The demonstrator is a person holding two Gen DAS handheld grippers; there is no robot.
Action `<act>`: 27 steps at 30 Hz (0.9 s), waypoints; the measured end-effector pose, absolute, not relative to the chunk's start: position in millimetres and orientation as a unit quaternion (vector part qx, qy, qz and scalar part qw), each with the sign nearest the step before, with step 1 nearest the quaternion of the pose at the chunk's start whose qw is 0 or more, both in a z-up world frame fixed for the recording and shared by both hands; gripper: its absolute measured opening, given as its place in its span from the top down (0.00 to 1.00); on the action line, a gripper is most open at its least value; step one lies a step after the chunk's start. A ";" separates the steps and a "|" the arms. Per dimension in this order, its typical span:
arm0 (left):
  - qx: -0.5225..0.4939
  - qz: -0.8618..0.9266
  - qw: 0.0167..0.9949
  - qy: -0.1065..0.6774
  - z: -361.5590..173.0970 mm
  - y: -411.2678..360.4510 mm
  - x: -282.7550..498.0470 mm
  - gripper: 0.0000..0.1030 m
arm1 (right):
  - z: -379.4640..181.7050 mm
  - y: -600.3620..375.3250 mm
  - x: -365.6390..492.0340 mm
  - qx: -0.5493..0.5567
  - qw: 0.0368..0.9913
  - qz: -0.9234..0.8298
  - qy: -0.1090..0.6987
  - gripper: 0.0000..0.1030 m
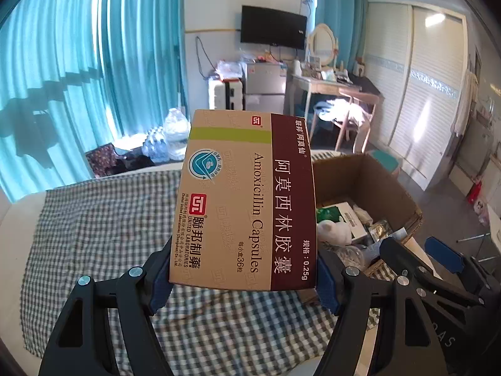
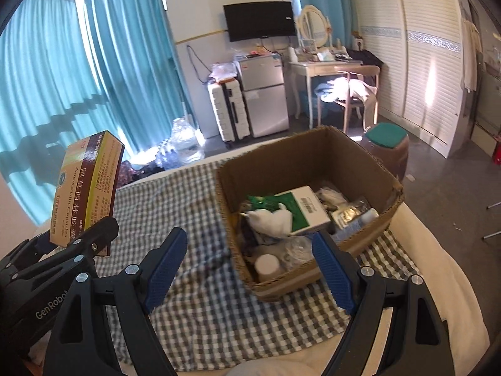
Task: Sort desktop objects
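Observation:
My left gripper (image 1: 244,277) is shut on a tan and maroon amoxicillin capsule box (image 1: 244,200), held upright above the checked cloth; the box also shows at the left of the right wrist view (image 2: 87,188), left of the carton. My right gripper (image 2: 250,266) is open and empty, just in front of a brown cardboard carton (image 2: 360,163). The carton holds a green and white box (image 2: 302,210), a white soft toy (image 2: 272,217), a white round bottle (image 2: 267,263) and several packets. In the left wrist view the carton (image 1: 375,181) sits to the right behind the held box.
A green and white checked cloth (image 2: 200,307) covers the white surface. Beyond its far edge are teal curtains (image 2: 62,78), water bottles (image 2: 184,141), a white suitcase (image 2: 228,112), a small fridge (image 2: 266,94), a desk with chair (image 2: 344,75) and a stool (image 2: 388,147).

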State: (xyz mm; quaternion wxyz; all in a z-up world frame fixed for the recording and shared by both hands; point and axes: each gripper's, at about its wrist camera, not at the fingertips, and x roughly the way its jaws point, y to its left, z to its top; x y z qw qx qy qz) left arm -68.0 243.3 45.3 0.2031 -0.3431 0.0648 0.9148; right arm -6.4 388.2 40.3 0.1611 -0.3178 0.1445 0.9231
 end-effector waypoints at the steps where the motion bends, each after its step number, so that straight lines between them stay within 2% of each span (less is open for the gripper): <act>1: -0.349 0.911 0.208 0.066 40.3 251.8 -72.8 0.27 | 35.7 397.6 -8.2 -0.321 0.170 0.921 0.143 0.20; 11: -0.369 0.887 0.262 0.095 -3.5 362.6 -115.6 0.26 | 3.1 478.1 -15.7 -0.331 0.248 0.893 0.177 0.20; 13: -0.372 0.882 0.271 0.102 -12.7 382.2 -121.7 0.19 | -0.6 486.2 -17.9 -0.339 0.255 0.890 0.168 0.20; 14: -0.374 0.878 0.279 0.110 -17.1 390.1 -125.2 0.07 | -2.1 489.1 -18.5 -0.341 0.259 0.889 0.161 0.20; 15: -0.370 0.879 0.274 0.123 -20.2 394.8 -128.3 0.03 | -3.0 491.8 -18.7 -0.342 0.263 0.888 0.157 0.20; 18: -0.364 0.888 0.238 0.147 -21.6 384.4 -132.3 0.02 | -4.1 497.8 -16.8 -0.339 0.268 0.886 0.170 0.20; 23: -0.374 0.896 0.212 0.112 -10.2 330.3 -128.2 0.01 | 2.0 483.3 -9.1 -0.327 0.248 0.893 0.185 0.20; 27: -0.358 0.916 0.152 0.098 16.7 278.6 -111.9 0.00 | 27.8 453.9 -0.5 -0.294 0.198 0.919 0.172 0.20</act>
